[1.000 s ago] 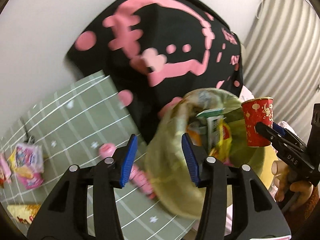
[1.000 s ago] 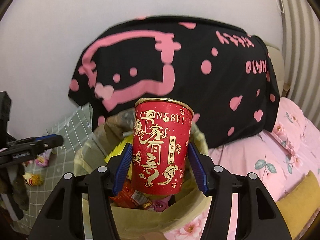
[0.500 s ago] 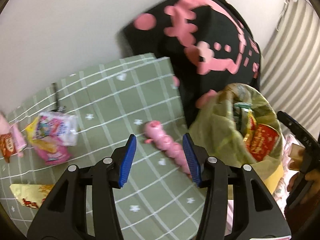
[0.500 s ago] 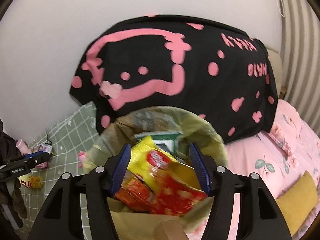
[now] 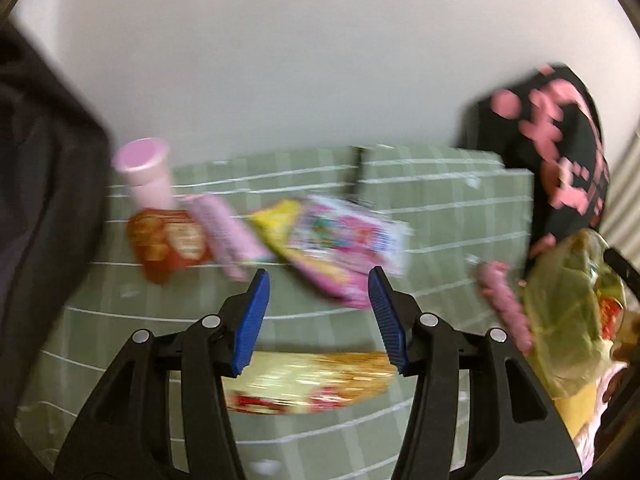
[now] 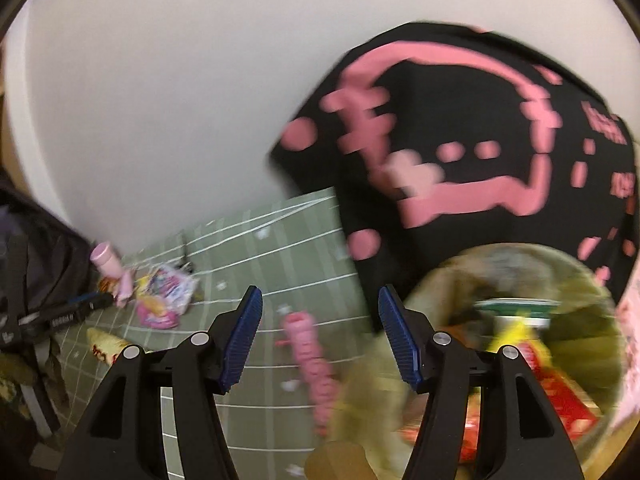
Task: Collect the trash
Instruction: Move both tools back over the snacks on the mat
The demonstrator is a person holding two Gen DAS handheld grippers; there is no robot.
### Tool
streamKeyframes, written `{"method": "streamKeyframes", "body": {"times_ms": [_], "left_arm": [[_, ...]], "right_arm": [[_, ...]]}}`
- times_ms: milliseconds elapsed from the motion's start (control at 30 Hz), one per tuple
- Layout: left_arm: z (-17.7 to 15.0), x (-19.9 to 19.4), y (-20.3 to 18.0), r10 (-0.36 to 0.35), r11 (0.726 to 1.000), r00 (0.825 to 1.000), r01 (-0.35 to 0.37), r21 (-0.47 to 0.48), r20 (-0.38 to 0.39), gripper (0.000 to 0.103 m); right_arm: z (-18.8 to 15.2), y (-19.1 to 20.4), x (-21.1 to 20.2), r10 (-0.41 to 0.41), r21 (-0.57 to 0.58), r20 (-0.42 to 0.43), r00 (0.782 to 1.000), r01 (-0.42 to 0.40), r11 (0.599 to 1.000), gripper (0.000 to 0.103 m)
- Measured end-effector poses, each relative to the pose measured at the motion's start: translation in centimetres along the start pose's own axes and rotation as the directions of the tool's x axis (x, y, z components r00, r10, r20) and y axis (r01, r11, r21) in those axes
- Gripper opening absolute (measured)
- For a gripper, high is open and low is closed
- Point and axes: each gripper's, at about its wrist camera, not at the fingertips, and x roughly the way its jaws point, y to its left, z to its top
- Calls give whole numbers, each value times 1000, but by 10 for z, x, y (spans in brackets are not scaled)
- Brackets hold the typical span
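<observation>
My left gripper (image 5: 319, 316) is open and empty above the green checked cloth (image 5: 460, 208). A gold and red wrapper (image 5: 308, 380) lies just below its jaws. Beyond lie a pink and white snack bag (image 5: 344, 240), a red-orange packet (image 5: 168, 244), a pink wrapper (image 5: 228, 232) and a pink bottle (image 5: 144, 172). My right gripper (image 6: 320, 340) is open and empty beside the yellow-green trash bag (image 6: 540, 344), which holds the red cup (image 6: 560, 400) and wrappers. A pink strip of packets (image 6: 310, 360) lies between its jaws.
A black cushion with pink print (image 6: 460, 140) leans on the white wall behind the bag. A dark backpack (image 6: 36, 264) sits at the left edge of the cloth. The trash bag also shows in the left wrist view (image 5: 560, 320).
My right gripper opened and dropped the red cup into the trash bag, then swung left. My left gripper swung left from the bag to over the wrappers on the cloth.
</observation>
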Motion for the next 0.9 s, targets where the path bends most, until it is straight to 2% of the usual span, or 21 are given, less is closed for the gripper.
{"method": "streamKeyframes", "body": {"times_ms": [133,233,367,500,567,633,767,900], "left_arm": [[5,4,49,45,998,999,-45,-54,11,49],[12,16,88,66,991,998,-64,-121,9,50],[20,42,117,91,977,996,-93,-190,-23,50],[28,69,121,133,979,989,-140,-146,-57,50],[28,76,121,133,980,989,-142,-141,-65,50],[24,76,115,151,983,986,-158,-96,-69,50],[12,64,108,98,990,991,-107,-93,-94,19],[-17,29,109,48,990,995,-59,-130,-89,9]], "right_arm": [[-9,32,27,58,-8,-65,996,-59,998,57],[-19,54,41,52,-20,-104,993,-55,998,57],[-32,74,54,25,-32,-141,990,-30,999,57],[-47,84,67,1,-30,-185,983,-6,1000,57],[-53,86,68,5,-21,-201,979,-9,1000,57],[-59,85,67,6,-15,-219,976,-9,1000,57],[-70,81,65,46,13,-241,969,-44,999,57],[-77,87,58,102,-9,-230,968,-107,994,57]]}}
